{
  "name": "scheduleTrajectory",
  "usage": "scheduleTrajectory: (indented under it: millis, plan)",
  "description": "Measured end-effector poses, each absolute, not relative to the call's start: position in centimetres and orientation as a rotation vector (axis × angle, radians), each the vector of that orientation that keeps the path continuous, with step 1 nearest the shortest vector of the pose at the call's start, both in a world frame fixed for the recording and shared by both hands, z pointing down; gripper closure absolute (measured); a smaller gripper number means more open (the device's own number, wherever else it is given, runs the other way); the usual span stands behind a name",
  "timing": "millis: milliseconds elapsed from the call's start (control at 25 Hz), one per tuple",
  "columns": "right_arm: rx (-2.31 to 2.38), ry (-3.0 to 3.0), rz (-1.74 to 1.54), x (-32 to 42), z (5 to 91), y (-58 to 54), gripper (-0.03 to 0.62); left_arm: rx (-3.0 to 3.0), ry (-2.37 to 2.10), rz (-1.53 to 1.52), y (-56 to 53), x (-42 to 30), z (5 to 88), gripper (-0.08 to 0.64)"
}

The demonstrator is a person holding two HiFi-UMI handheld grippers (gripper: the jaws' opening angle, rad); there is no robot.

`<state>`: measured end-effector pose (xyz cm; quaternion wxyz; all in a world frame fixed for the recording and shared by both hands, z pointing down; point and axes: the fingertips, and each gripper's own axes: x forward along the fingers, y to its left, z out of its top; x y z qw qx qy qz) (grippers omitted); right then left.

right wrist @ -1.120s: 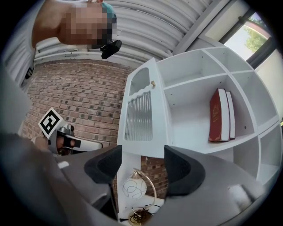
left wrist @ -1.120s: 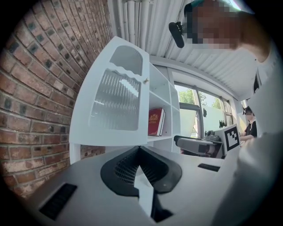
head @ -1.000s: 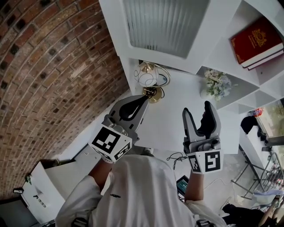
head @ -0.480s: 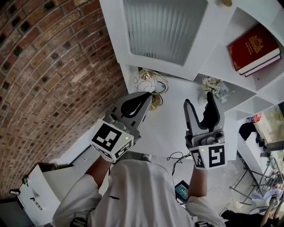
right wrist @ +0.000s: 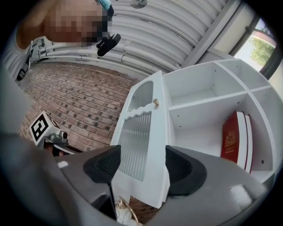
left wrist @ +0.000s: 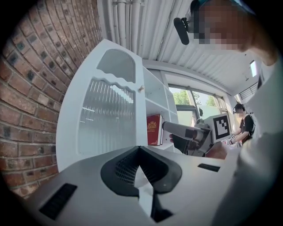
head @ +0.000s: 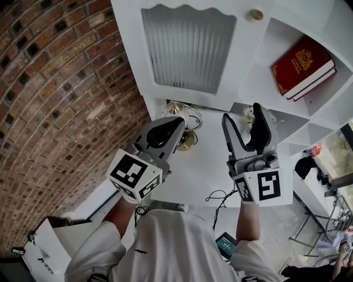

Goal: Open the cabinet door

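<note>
The white cabinet door (head: 187,47) with ribbed glass is closed, its small gold knob (head: 255,14) near its right edge. My left gripper (head: 177,124) is shut with nothing in it, held below the door's lower left corner. My right gripper (head: 244,114) is open and empty beneath the door's lower right corner, apart from it; its jaws have just been opening. The right gripper view looks up at the door (right wrist: 135,141) and knob (right wrist: 155,102) between the pads of the right gripper (right wrist: 142,167). The left gripper (left wrist: 139,150) faces the door (left wrist: 106,117) level.
A red book (head: 302,66) leans in the open shelf right of the door. A brick wall (head: 60,93) runs along the left. A gold wire ornament (head: 186,125) and a small flower bunch (head: 248,113) stand on the white top (head: 204,165) below the cabinet.
Both grippers have risen toward the cabinet door. More of the door and its knob now show in the head view.
</note>
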<state>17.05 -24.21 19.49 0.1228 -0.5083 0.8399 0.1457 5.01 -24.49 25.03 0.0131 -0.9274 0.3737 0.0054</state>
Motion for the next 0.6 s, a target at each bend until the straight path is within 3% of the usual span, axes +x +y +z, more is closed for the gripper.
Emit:
scheduleTrajectory:
  millis: [600]
  plan:
    - [-1.466,2.416,0.432,17.0,16.3,-28.6,0.265,-2.884,1.140,0.067,-27.3,5.8,22.6,0.552]
